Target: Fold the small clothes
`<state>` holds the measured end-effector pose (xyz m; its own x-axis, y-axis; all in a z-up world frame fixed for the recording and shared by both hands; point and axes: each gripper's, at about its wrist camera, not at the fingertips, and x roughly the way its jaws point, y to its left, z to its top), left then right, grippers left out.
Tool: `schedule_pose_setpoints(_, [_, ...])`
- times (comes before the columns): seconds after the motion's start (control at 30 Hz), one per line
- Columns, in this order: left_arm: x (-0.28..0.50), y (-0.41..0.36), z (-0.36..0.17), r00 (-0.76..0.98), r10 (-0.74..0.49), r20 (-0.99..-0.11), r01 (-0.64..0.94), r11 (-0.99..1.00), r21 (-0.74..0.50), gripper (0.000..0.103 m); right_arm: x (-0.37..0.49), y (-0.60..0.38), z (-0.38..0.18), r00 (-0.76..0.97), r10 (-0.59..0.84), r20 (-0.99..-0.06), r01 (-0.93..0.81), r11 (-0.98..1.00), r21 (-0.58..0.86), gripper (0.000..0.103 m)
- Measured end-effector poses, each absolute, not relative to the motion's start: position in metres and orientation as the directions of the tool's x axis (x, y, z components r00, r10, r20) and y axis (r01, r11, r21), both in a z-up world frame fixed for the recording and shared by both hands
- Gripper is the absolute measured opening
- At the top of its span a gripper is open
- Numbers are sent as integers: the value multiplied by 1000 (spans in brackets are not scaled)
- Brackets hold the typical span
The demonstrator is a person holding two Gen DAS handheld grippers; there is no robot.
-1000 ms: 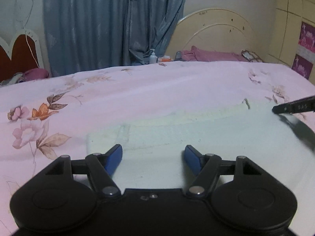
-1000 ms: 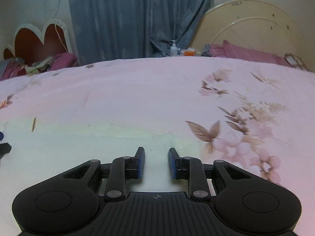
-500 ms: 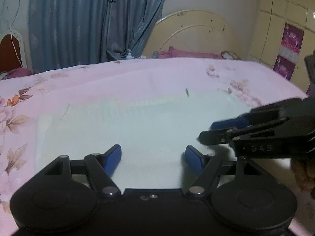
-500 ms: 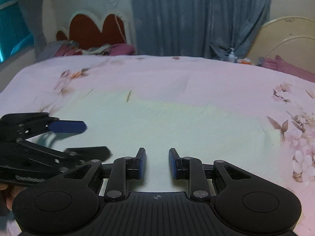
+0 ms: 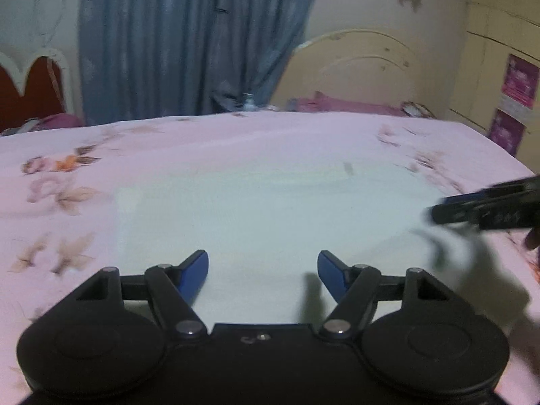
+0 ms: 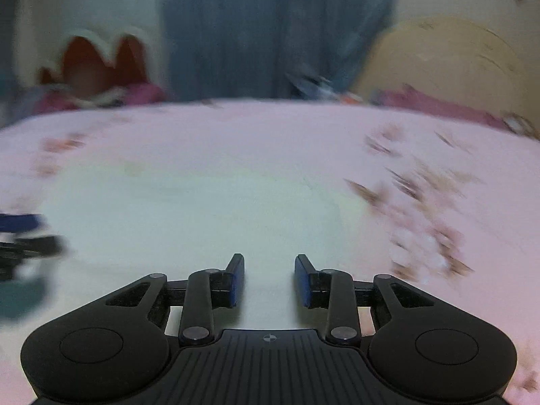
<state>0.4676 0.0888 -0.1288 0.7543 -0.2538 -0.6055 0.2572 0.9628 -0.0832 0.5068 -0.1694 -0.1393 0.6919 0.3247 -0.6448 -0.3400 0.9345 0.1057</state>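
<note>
A pale mint-white cloth (image 5: 270, 209) lies flat on the pink floral bedsheet; it also shows in the right wrist view (image 6: 189, 216). My left gripper (image 5: 263, 270) is open and empty, hovering over the cloth's near edge. My right gripper (image 6: 269, 271) is open a little and empty, over the cloth's near right part. The right gripper shows at the right edge of the left wrist view (image 5: 486, 207). The left gripper shows blurred at the left edge of the right wrist view (image 6: 23, 236).
The pink floral bedsheet (image 5: 101, 155) spreads on all sides. Blue curtains (image 5: 189, 44), a cream headboard (image 5: 364, 67) and a red heart-shaped headboard (image 5: 30, 91) stand beyond the bed. Pink bedding (image 5: 344, 106) and a small bottle (image 5: 248, 101) lie at the far edge.
Both grippers have swung apart: the right one has moved back to the right edge of the left view, and both views have turned. The right view is motion-blurred. The cloth lies as before.
</note>
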Motion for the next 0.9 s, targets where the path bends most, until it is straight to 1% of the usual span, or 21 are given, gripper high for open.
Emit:
schedule_pose_setpoints(0.07, [465,70,-134,735,-268,-623,287,955,-73,70,500,-145,-144,658,378,-651,-418,903,101,33])
schedule_pose_setpoints(0.13, [465,59,-140,723,-256,-642,288,956,-57,72,495,-130,-152,639,382,-667,-449,890,80,33])
schedule_pose_setpoints(0.2, [464,54,-145,721,-235,-652,284,958,-32,73,494,-124,-164,630,345,-696,-441,896,45,33])
schedule_pose_setpoints(0.37, [462,59,-139,731,-229,-643,259,965,-49,72,501,-129,-160,634,363,-683,-418,904,92,33])
schedule_pose_setpoints(0.43, [464,61,-140,732,-207,-649,237,971,-42,72,501,-126,-155,636,370,-677,-408,906,111,33])
schedule_pose_setpoints(0.5, [463,71,-140,738,-189,-648,212,976,-43,73,503,-131,-155,624,347,-700,-384,916,112,33])
schedule_pose_setpoints(0.57, [459,87,-139,746,-160,-647,177,984,-39,73,499,-145,-154,627,338,-702,-367,923,117,33])
schedule_pose_setpoints(0.67, [453,113,-140,748,-126,-651,142,989,-29,71,496,-175,-156,651,256,-715,-302,951,65,33])
schedule_pose_setpoints(0.73, [448,122,-140,747,-137,-651,158,987,-26,69,494,-198,-158,654,239,-718,-268,960,76,33])
schedule_pose_setpoints(0.83, [443,121,-140,744,-124,-657,185,982,24,69,490,-218,-157,669,200,-716,-232,971,54,33])
schedule_pose_setpoints(0.9, [442,117,-137,742,-114,-661,169,985,19,69,490,-224,-157,666,178,-724,-204,977,53,33])
